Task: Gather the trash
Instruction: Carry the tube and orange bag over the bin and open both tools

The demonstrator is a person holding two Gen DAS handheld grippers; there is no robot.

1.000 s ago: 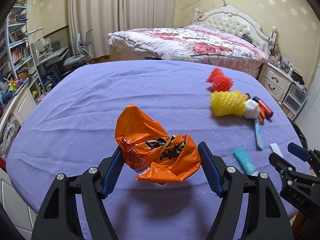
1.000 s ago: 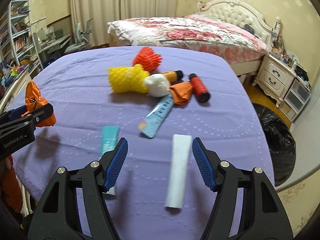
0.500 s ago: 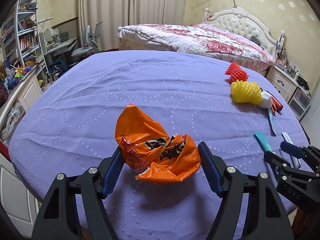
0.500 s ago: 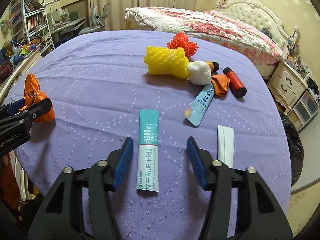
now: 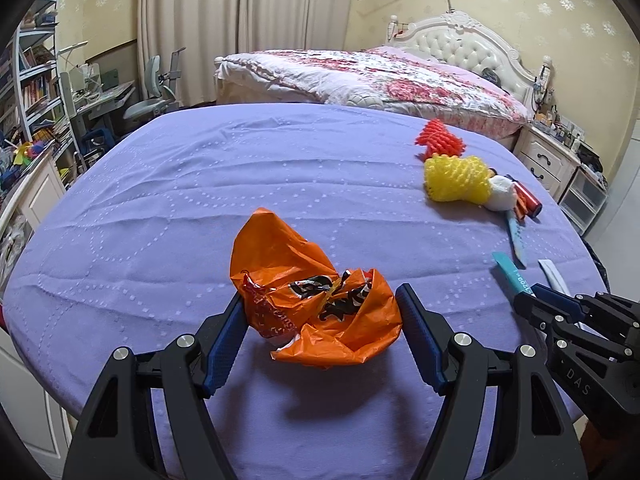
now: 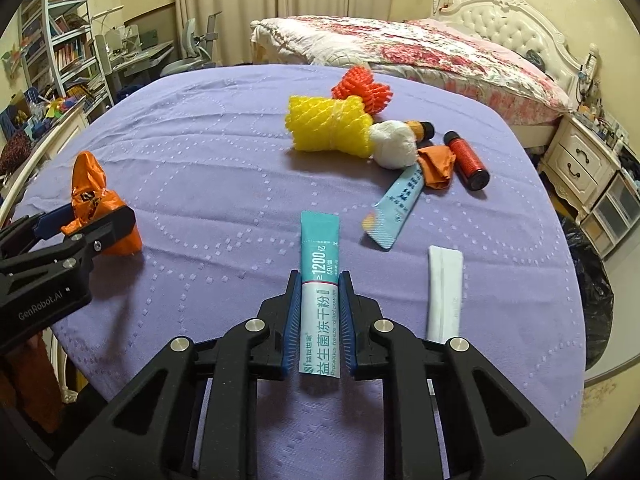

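My left gripper [image 5: 322,312] is shut on a crumpled orange snack bag [image 5: 316,300] and holds it just above the purple table. It shows at the left of the right wrist view [image 6: 90,216]. My right gripper [image 6: 320,284] is shut on a teal and white powder sachet [image 6: 320,280] lying on the cloth. The right gripper also shows in the left wrist view [image 5: 536,300]. Other trash lies beyond: a white sachet [image 6: 444,292], a light blue sachet [image 6: 396,208], a yellow foam net [image 6: 328,128], an orange foam net [image 6: 360,88], a white wad [image 6: 394,150], an orange scrap [image 6: 436,166] and a red bottle [image 6: 466,160].
The round table [image 6: 200,152] has a purple cloth. A black trash bag [image 6: 592,280] hangs off its right edge. A bed [image 5: 360,76] stands behind, a white nightstand [image 6: 580,164] at the right, and a desk, chair and shelves [image 5: 36,92] at the left.
My right gripper moved left from the white sachet to the teal sachet and closed on it. My left gripper kept hold of the orange bag.
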